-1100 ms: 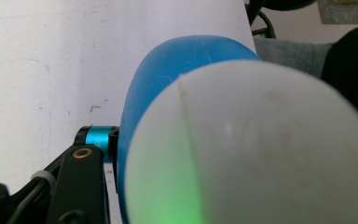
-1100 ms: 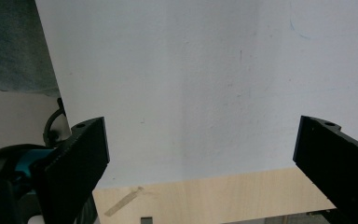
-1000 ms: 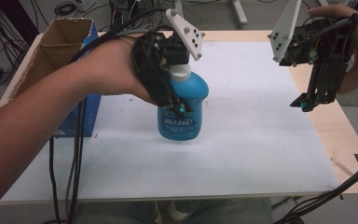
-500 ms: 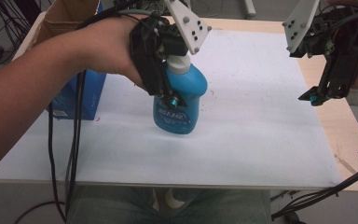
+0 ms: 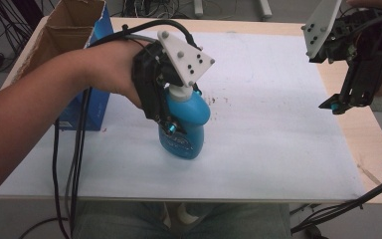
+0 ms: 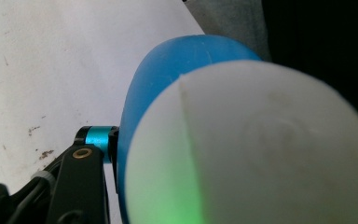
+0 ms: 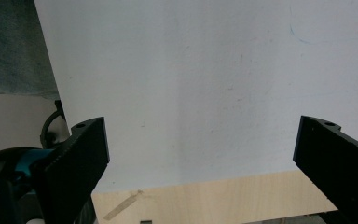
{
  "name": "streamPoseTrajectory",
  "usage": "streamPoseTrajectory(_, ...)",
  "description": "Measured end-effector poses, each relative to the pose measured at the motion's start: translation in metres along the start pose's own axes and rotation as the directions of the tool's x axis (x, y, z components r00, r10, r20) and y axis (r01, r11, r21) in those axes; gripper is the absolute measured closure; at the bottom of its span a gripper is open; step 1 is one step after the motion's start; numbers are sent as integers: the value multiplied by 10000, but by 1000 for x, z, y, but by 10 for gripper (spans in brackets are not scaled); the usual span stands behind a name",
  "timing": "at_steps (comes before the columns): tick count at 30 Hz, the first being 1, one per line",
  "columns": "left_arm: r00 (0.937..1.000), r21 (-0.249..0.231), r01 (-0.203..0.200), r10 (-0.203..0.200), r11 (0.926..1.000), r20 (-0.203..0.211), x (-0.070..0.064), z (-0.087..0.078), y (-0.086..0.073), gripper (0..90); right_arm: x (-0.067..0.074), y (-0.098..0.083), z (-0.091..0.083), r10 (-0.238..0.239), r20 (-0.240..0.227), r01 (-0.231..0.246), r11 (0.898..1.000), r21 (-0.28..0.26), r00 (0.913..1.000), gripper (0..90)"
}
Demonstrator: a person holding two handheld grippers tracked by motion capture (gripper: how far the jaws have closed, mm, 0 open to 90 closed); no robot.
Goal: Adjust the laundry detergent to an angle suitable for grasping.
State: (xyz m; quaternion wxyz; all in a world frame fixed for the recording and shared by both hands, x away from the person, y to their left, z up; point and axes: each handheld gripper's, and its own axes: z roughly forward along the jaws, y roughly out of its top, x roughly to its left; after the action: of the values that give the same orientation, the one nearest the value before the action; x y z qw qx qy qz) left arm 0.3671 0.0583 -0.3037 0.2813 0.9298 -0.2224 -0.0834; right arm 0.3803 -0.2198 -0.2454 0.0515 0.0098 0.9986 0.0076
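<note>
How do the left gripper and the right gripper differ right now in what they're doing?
The left gripper is closed around the blue bottle near the middle of the white table cover; the right gripper holds nothing. The left gripper's jaws press on the bottle, while the right gripper's jaws stand wide apart in its own view. The left sits low at the bottle; the right hangs over the table's right edge. Both are black with a grey plate on top.

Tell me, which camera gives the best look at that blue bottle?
The high view: there the blue bottle shows whole, standing on the white table, with the left claw clamped on it. The left gripper view is so close that you get a blurred white cap and a curve of blue. The right gripper view looks at bare table.
</note>
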Motion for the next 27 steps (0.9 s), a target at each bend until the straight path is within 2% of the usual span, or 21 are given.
streamPoseTrajectory(6, 9999, 131, -103, 103, 9999, -32, 0, 4, -6, 408, -1, 0, 2, 74, -41, -74, 10000, 5, 10000, 24)
streamPoseTrajectory(11, 10000, 178, 41, -40, 9998, -23, 0, 6, -13, 407, -1, 0, 2, 68, -24, -68, 10000, -33, 10000, 24)
streamPoseTrajectory(18, 9999, 63, 159, -158, 9999, -51, -1, 7, -22, 406, -1, -1, 2, 60, -9, -60, 10000, -44, 10000, 25)
streamPoseTrajectory(20, 9997, -148, 253, -254, 9996, -62, -1, 7, -24, 406, 0, -1, 2, 81, 14, -81, 10000, -37, 10000, 24)
streamPoseTrajectory(27, 9998, -69, 76, -77, 9999, -190, -4, 7, -25, 404, 0, -2, 0, 150, 64, -149, 9998, -98, 9999, 24)
